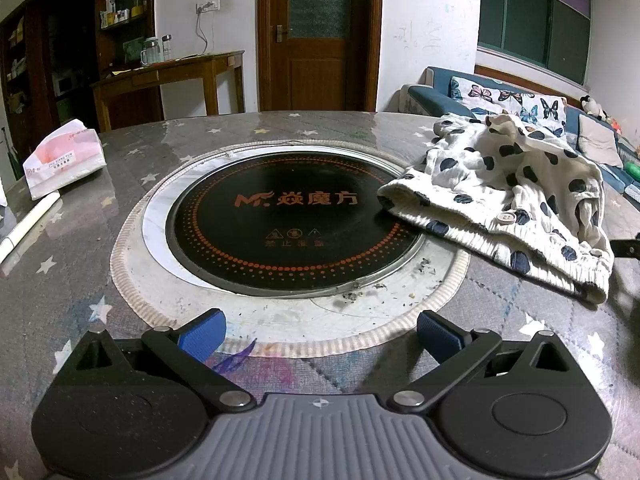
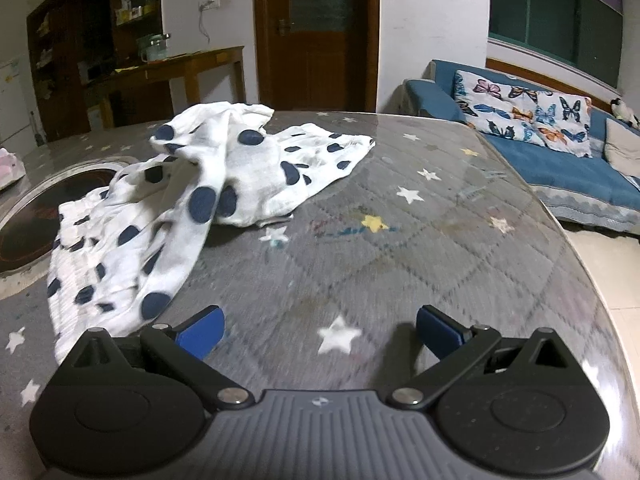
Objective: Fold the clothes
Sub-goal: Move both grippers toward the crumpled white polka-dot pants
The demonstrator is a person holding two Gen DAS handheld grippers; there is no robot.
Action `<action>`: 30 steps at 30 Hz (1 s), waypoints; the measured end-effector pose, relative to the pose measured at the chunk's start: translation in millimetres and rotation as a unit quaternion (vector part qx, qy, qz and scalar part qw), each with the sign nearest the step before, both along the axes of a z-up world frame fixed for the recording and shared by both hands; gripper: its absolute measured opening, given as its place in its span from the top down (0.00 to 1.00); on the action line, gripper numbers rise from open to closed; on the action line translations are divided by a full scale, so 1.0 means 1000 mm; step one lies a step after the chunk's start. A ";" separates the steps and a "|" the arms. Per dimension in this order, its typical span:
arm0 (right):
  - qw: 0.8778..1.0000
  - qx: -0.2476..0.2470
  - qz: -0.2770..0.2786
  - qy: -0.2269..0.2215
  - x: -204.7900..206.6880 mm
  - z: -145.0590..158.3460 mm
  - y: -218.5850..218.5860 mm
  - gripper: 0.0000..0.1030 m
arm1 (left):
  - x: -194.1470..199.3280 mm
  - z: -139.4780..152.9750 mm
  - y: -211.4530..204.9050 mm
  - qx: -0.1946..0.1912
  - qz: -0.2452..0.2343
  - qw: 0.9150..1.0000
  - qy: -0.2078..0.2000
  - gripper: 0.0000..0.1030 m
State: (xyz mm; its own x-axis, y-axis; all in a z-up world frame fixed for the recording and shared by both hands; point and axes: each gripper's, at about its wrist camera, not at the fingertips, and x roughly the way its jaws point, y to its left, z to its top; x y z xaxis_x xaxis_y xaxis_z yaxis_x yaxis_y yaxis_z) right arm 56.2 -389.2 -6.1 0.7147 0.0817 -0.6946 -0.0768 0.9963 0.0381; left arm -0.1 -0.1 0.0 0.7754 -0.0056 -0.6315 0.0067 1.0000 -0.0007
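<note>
The left tool (image 1: 320, 336) hangs with its 2 blue pads apart and empty, over the counter (image 1: 120, 288) just short of the round induction cooktop (image 1: 292, 220). Ahead to its right lie crumpled white polka-dot shorts (image 1: 508, 192), waistband overlapping the cooktop rim. The right tool (image 2: 320, 334) is likewise spread, the shorts (image 2: 192, 200) ahead to its left.

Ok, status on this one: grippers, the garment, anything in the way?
Left gripper open, empty. Right gripper open, empty. Spotted garment crumpled on table, unfolded, edge overlapping the cooktop. Nothing blocking.
</note>
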 end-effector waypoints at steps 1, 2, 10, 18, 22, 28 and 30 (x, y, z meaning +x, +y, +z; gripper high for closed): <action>1.000 0.000 -0.001 -0.011 -0.005 0.002 0.003 0.00 | 0.000 0.000 0.000 0.000 0.000 1.000 0.000 0.00; 1.000 0.000 -0.002 -0.022 -0.011 0.005 0.006 0.00 | 0.000 0.000 0.000 0.001 0.000 1.000 0.000 0.00; 0.996 0.008 -0.009 -0.083 -0.062 0.025 0.037 0.00 | 0.000 0.001 -0.002 0.003 0.004 1.000 0.001 0.00; 0.994 0.016 -0.013 -0.106 -0.099 0.034 0.077 0.00 | -0.011 0.003 -0.009 0.006 0.011 1.000 0.013 0.00; 0.994 0.016 0.001 -0.109 -0.107 0.034 0.089 0.00 | -0.018 0.007 -0.014 0.012 0.012 1.000 0.012 0.00; 0.994 0.018 0.025 -0.106 -0.112 0.032 0.106 0.00 | -0.027 0.014 -0.023 0.014 0.005 1.000 0.009 0.00; 0.994 0.014 0.031 -0.106 -0.115 0.032 0.111 0.00 | -0.030 0.016 -0.025 0.013 0.003 1.000 0.006 0.00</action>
State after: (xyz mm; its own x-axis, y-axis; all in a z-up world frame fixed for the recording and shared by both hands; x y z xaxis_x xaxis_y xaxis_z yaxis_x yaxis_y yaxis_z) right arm -58.9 -278.4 25.8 0.8380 0.1472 -0.5254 -0.1476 0.9882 0.0415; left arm -29.7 -24.8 16.3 0.7679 0.0153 -0.6404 0.0014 0.9997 0.0255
